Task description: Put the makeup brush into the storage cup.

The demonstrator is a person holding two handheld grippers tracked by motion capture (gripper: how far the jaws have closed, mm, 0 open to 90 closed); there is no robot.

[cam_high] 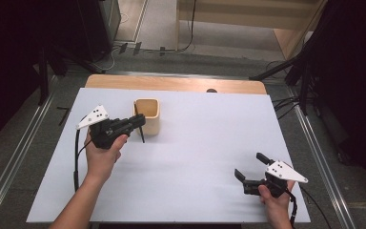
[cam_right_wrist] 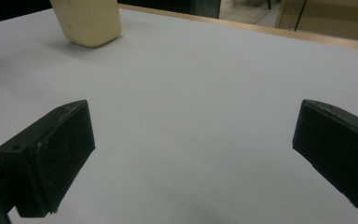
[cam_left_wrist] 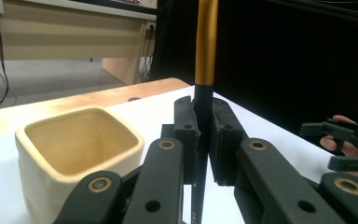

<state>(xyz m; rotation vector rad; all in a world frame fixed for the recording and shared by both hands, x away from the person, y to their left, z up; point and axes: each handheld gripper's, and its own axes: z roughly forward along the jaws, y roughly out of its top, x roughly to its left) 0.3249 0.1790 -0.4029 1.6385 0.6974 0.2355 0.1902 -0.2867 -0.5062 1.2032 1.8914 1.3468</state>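
My left gripper [cam_high: 139,122] is shut on a thin pen [cam_high: 142,133], held upright just in front of a cream square cup [cam_high: 152,125]. In the left gripper view the pen [cam_left_wrist: 206,51] has a gold upper part and a black lower part, pinched between the pads of the left gripper [cam_left_wrist: 204,122]; the empty cup [cam_left_wrist: 70,140] stands to its left. My right gripper [cam_high: 249,166] rests near the table's front right, open with nothing in it. In the right gripper view its fingers [cam_right_wrist: 51,154] stand wide apart around the right gripper [cam_right_wrist: 193,149], over bare white surface, and the cup [cam_right_wrist: 91,21] is far off.
A white sheet [cam_high: 195,143] covers the table, with a wooden strip [cam_high: 171,84] along the far edge. Dark stands and cables [cam_high: 295,71] ring the table on the floor. The other hand's gripper [cam_left_wrist: 349,144] shows far right in the left gripper view.
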